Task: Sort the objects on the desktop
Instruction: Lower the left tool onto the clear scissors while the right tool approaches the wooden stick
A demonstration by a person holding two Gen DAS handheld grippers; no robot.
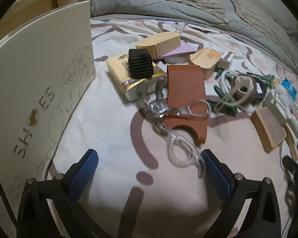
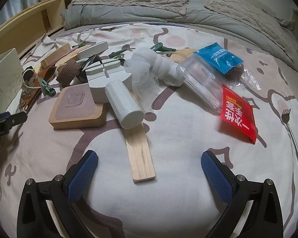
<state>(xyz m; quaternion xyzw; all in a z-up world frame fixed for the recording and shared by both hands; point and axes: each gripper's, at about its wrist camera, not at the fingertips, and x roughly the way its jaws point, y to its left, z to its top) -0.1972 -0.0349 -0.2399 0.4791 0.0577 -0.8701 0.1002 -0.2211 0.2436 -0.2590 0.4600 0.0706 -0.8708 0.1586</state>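
Note:
My left gripper (image 1: 149, 170) is open above the patterned bedsheet, with nothing between its blue pads. Just ahead of it lie clear-handled scissors (image 1: 164, 115), partly on a brown leather sleeve (image 1: 185, 99). Behind them a black ribbed cube (image 1: 140, 63) rests on a yellow tissue pack (image 1: 129, 79), near two wooden oval boxes (image 1: 159, 43). My right gripper (image 2: 149, 170) is open too and holds nothing. A flat wooden strip (image 2: 140, 150) lies between its fingertips and a grey cylinder (image 2: 125, 105). A wooden coaster (image 2: 77, 107) sits left of the cylinder.
A white shoe box (image 1: 35, 91) stands upright at the left. Tape rolls (image 1: 246, 87), green clips (image 1: 224, 103), a clear plastic jar (image 2: 202, 81), a blue packet (image 2: 218, 57), a red glove packet (image 2: 238, 115) and a thin metal fork (image 2: 294, 138) lie around. A grey quilt (image 2: 149, 6) is piled behind.

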